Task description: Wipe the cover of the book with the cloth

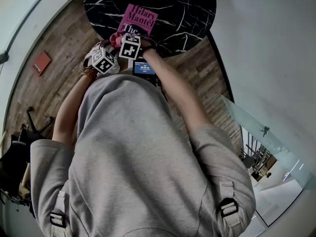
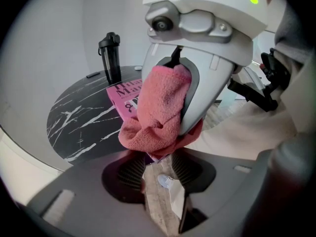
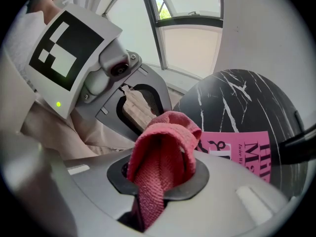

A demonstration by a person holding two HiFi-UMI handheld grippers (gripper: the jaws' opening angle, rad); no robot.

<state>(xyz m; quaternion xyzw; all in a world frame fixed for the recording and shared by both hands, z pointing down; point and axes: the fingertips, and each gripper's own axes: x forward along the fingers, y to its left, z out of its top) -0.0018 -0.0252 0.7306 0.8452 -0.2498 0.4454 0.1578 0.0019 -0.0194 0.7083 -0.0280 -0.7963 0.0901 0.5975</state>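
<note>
A pink book (image 1: 139,19) lies on the round black marble table (image 1: 187,19), near its front edge. My right gripper (image 3: 160,169) is shut on a folded pink cloth (image 3: 163,152), which bulges out above its jaws. The left gripper view shows the same cloth (image 2: 155,115) hanging from the right gripper (image 2: 190,83), with its lower end at the tips of my left gripper (image 2: 158,164). The left jaws stand apart, and wooden floor shows through the gap. Both grippers hover side by side just in front of the book (image 2: 123,97), at the table edge.
A black bottle (image 2: 110,58) stands at the far side of the table (image 2: 79,122). A small lit screen (image 1: 144,68) sits under my right arm. A red object (image 1: 41,62) lies on the wooden floor at left. A glass railing (image 1: 256,127) runs along the right.
</note>
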